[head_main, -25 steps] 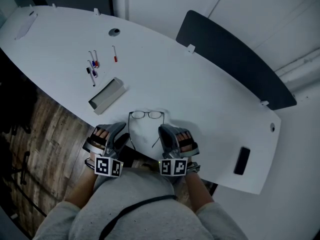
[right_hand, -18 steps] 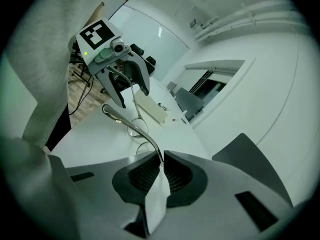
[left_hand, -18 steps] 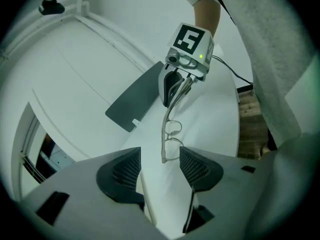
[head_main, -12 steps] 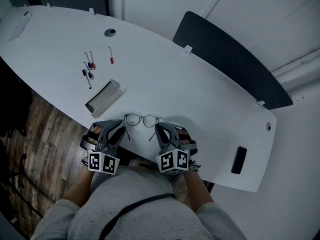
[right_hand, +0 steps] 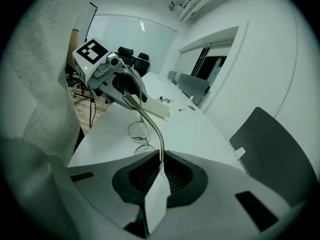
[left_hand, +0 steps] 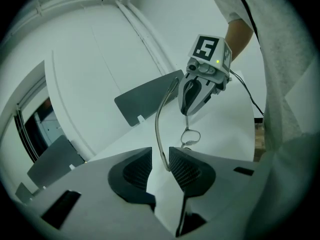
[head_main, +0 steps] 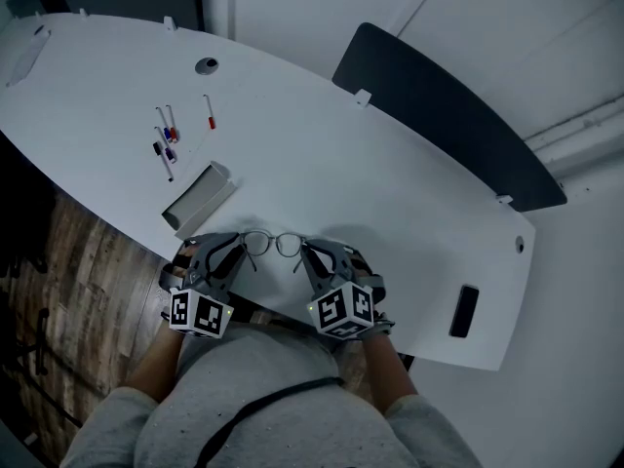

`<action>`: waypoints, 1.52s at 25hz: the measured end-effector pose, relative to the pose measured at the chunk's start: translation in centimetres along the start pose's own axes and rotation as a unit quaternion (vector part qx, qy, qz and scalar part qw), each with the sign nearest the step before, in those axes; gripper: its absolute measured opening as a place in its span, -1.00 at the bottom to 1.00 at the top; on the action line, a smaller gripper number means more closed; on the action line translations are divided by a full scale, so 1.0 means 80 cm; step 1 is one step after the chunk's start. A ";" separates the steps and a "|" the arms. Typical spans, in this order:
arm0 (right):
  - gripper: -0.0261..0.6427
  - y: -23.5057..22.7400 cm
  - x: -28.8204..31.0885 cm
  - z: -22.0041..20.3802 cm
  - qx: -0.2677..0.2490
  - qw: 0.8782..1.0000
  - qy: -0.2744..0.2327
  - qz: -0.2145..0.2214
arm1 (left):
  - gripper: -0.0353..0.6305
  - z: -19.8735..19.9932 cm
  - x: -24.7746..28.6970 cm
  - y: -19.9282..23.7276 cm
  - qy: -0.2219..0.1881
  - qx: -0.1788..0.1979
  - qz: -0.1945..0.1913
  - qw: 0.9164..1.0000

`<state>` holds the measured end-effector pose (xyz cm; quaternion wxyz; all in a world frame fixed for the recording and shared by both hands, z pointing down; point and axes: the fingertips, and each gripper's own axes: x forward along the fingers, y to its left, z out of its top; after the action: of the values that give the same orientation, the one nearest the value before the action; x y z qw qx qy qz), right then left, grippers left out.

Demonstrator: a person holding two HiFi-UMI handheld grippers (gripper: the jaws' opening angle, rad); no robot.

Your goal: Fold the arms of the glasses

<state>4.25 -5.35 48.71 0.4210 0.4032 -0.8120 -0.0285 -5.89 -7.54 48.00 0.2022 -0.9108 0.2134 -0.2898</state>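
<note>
Much open tabletop lies beyond the glasses near its front edge.

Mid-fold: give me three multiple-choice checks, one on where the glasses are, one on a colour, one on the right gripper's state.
1. Where are the glasses? A by the table's near edge; B beside the pens; C on the floor.
2. What colour is the flat slab at the table's right end? A red; B white; C black.
3. The right gripper is: A open and empty; B shut on a glasses arm; C shut on a pen.
Answers: A, the head view shows them at the near edge; C, it is dark against the white top; B, its jaws, just closed, pinch the thin metal arm.
</note>
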 end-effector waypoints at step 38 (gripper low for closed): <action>-0.82 -0.023 0.013 0.026 0.132 0.988 -0.070 -0.021 | -0.76 -0.021 0.010 0.017 0.000 -0.095 -0.025 0.995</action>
<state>3.61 -7.92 47.34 0.3050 0.4695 -0.8275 0.0420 -6.70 -9.49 48.94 0.1076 -0.9309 0.2171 -0.2735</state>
